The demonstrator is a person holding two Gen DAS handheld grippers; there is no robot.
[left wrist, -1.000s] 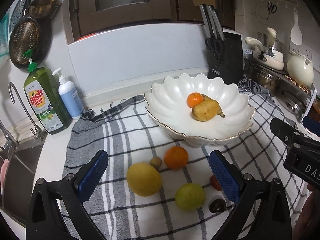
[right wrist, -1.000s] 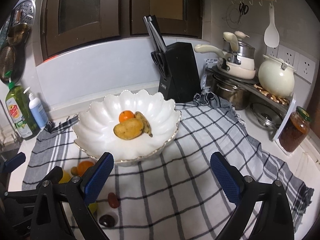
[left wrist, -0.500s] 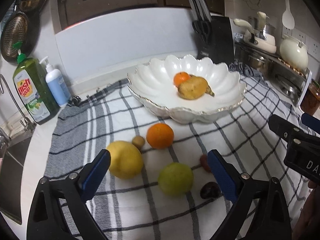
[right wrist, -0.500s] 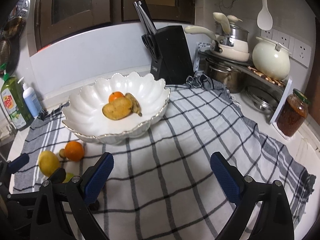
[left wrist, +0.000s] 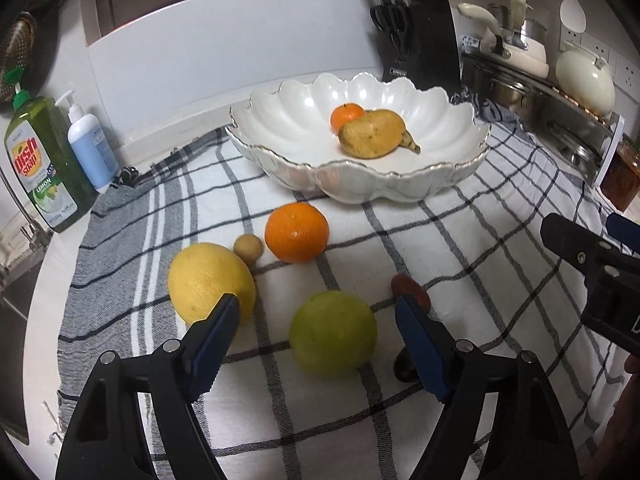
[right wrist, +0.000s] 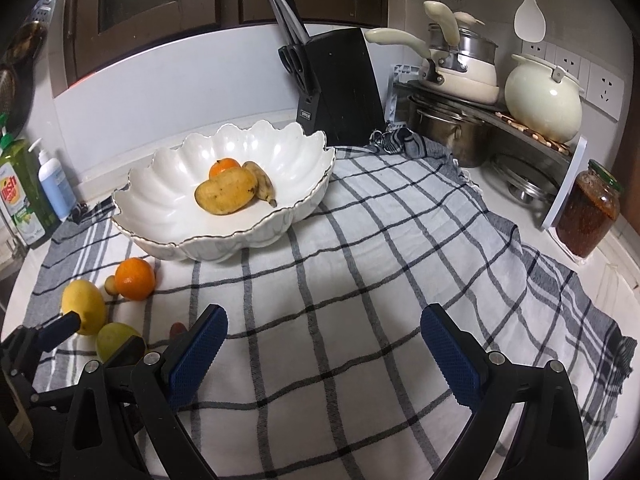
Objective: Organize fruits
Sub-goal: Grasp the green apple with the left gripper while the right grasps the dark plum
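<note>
A: Where is the fruit?

B: On the checked cloth (left wrist: 440,248). From the left wrist view, a green fruit (left wrist: 333,334) lies just ahead of the left gripper (left wrist: 318,324), between its spread fingers. A lemon (left wrist: 211,282) sits at ten o'clock from it, partly behind the left fingertip. An orange (left wrist: 297,232) is at twelve, with a small tan fruit (left wrist: 248,246) between orange and lemon.

A: Anything else loose?

B: A small red fruit (left wrist: 408,286) at two o'clock from the green one, and a dark one (left wrist: 403,366) at four, mostly hidden by the right finger.

A: And the bowl?

B: The white bowl (right wrist: 168,196) stands beyond the orange. It holds a tangerine (right wrist: 224,168), a mango (right wrist: 226,191) and a small banana (right wrist: 262,184), all touching.

A: The claws?

B: Left one gapes wide, gripping nothing. The right gripper (right wrist: 323,342) hangs over bare cloth, fingers also wide apart and empty.
</note>
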